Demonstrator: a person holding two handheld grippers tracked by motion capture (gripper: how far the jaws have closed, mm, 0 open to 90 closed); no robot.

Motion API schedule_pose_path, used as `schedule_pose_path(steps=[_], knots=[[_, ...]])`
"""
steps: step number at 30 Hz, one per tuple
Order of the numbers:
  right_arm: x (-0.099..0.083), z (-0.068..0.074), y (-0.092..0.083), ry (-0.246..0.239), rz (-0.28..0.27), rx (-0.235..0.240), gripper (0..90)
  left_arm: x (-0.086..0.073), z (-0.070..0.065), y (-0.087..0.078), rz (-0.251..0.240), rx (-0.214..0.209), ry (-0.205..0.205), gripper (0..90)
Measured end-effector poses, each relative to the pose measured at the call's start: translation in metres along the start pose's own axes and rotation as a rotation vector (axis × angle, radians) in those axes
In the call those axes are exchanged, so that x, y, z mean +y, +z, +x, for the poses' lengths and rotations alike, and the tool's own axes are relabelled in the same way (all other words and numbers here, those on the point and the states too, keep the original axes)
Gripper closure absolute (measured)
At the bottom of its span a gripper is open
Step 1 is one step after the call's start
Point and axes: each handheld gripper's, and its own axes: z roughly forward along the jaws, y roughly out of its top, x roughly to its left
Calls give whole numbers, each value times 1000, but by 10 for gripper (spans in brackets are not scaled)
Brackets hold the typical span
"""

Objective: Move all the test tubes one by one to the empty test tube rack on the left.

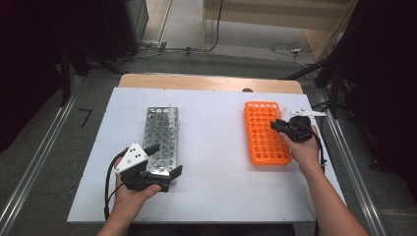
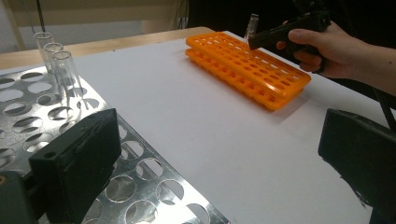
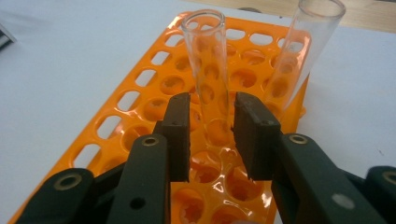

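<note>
Gripping a clear test tube standing in the orange rack's far end, the right gripper has narrowed onto it; left gripper gapes empty, well away beside the metal rack.

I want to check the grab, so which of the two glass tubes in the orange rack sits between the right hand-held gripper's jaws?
The nearer tube, standing upright between the right hand-held gripper jaws; the other tube leans beside them, in the orange rack.

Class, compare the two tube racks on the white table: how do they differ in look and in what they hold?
The orange rack looks like plastic; the metal rack is shiny silver. The orange rack holds two glass tubes at its far end, the metal rack three at a far corner. The right gripper works at the orange rack; the left gripper waits at the metal rack. Both have rows of round holes.
</note>
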Motion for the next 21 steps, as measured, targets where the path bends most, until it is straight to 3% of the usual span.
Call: schedule_pose_path(steps=[11, 21], knots=[[1, -2, 9, -20, 16, -19, 690, 0, 1, 0, 5, 3, -10, 0], [1, -2, 10, -49, -1, -23, 739, 0, 1, 1, 5, 4, -12, 0]])
